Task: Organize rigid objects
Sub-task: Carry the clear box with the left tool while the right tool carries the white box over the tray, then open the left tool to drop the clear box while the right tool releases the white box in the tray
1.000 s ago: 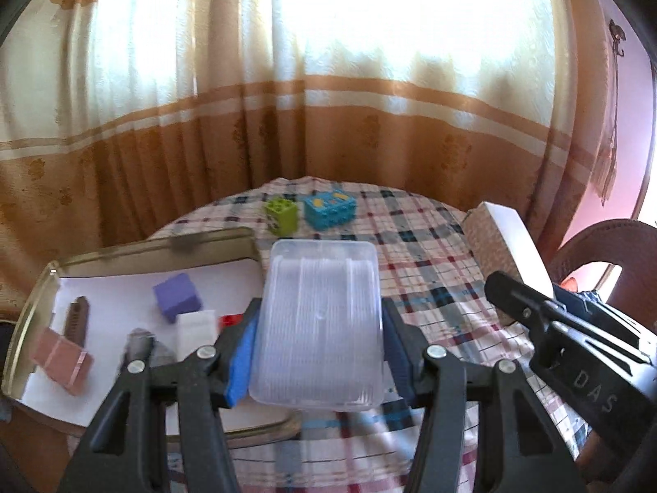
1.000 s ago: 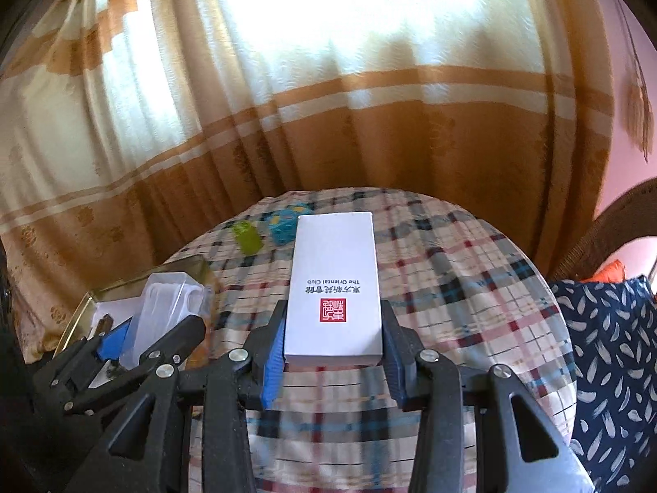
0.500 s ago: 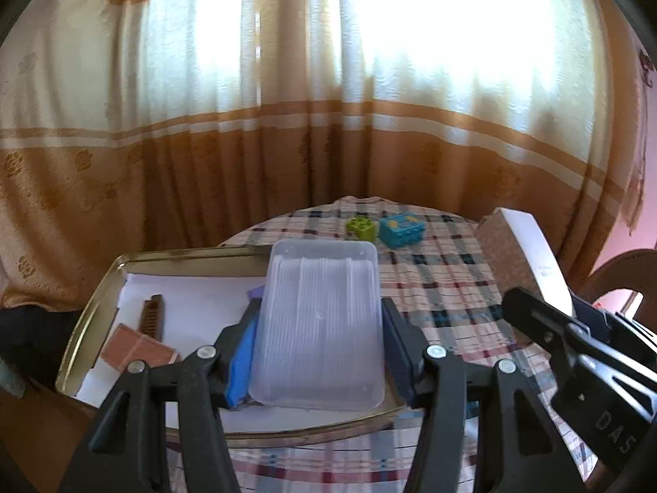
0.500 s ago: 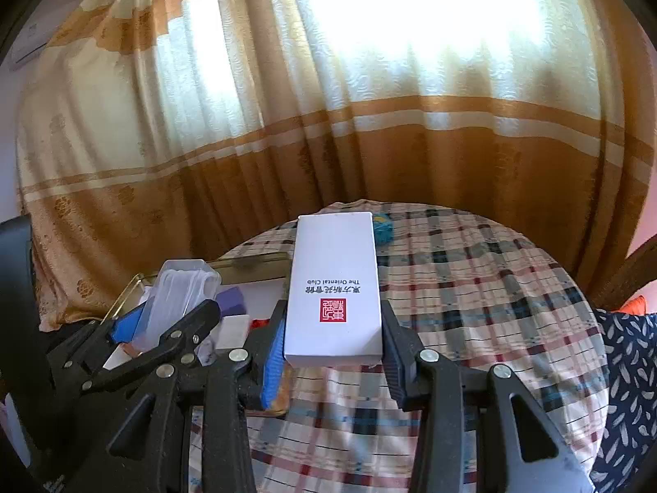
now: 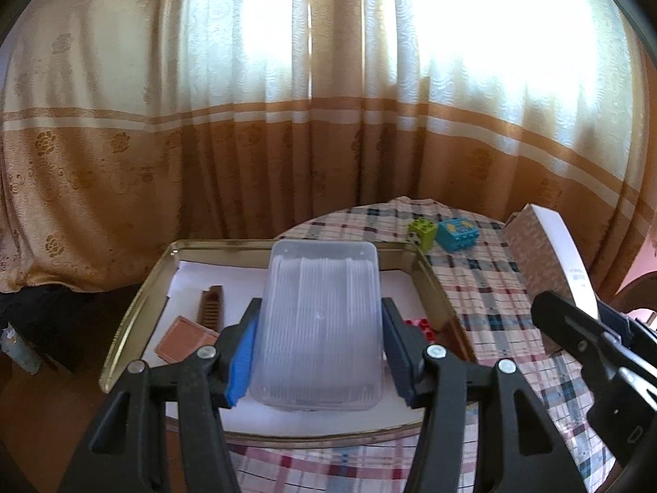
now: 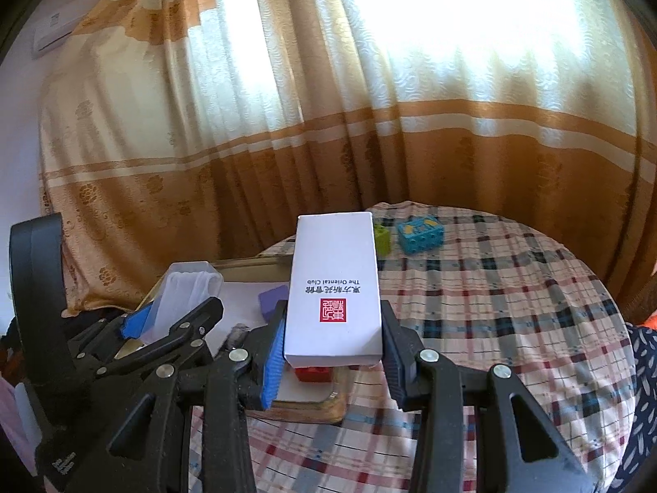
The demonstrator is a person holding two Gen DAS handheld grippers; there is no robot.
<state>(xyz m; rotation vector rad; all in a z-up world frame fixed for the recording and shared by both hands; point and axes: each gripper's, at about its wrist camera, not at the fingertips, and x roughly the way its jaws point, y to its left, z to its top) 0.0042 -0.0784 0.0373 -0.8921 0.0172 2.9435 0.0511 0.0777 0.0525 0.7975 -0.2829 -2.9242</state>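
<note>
My left gripper (image 5: 320,353) is shut on a clear plastic box (image 5: 320,324) and holds it above the metal tray (image 5: 135,308). The tray is lined with white paper and holds a brown comb-like piece (image 5: 211,308), a pink block (image 5: 184,339) and a red brick (image 5: 419,324). My right gripper (image 6: 332,353) is shut on a white box (image 6: 334,291) with a red stamp, held over the tray's right front corner (image 6: 328,404). The white box also shows at the right of the left wrist view (image 5: 550,271). A purple block (image 6: 273,298) lies in the tray.
A green brick (image 5: 423,230) and a blue brick (image 5: 458,234) stand at the far side of the checked tablecloth (image 6: 492,308). Curtains hang behind the round table. A feather-patterned cushion (image 6: 644,390) is at the right.
Both grippers have swung left and lifted their view, each still holding its box. The left gripper now sits over the middle of the tray; the right one reached the tray's corner.
</note>
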